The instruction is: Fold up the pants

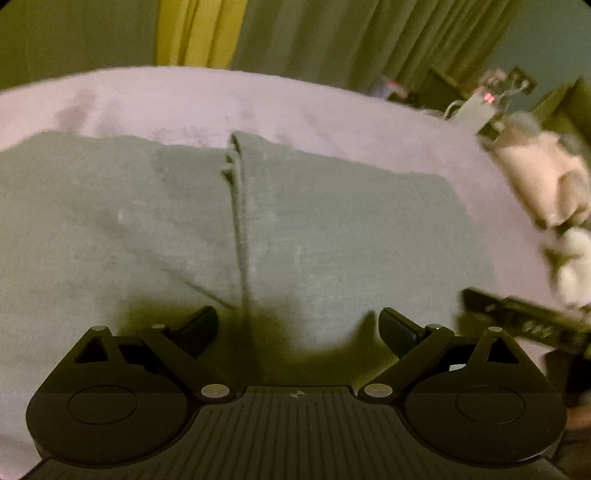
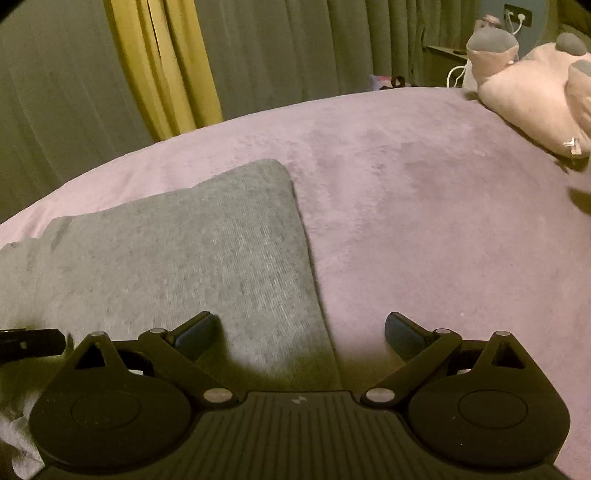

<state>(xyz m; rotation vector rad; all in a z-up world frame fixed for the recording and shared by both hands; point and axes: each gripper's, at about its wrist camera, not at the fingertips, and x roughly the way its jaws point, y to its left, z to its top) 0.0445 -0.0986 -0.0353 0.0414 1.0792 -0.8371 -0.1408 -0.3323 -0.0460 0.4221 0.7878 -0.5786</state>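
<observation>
Where both grippers gape — grey pants (image 1: 295,221) just ahead.

A pinkish-purple plush blanket (image 2: 424,206) covers the bed. Behind it hang grey-green curtains (image 2: 295,48) with a yellow curtain (image 2: 162,62) between them. A wall socket (image 2: 518,16) sits far right; light is dim.

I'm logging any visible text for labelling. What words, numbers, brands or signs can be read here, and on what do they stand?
No text can be read for certain.
Red lit digits on the small device behind the bed: too blurred to read.
Pale markings on the other gripper's black finger at the right of the left wrist view: blurred, unreadable.
Tag on the pink plush toy: too small to read.
Grey pants, left gripper, right gripper: no text visible.
</observation>
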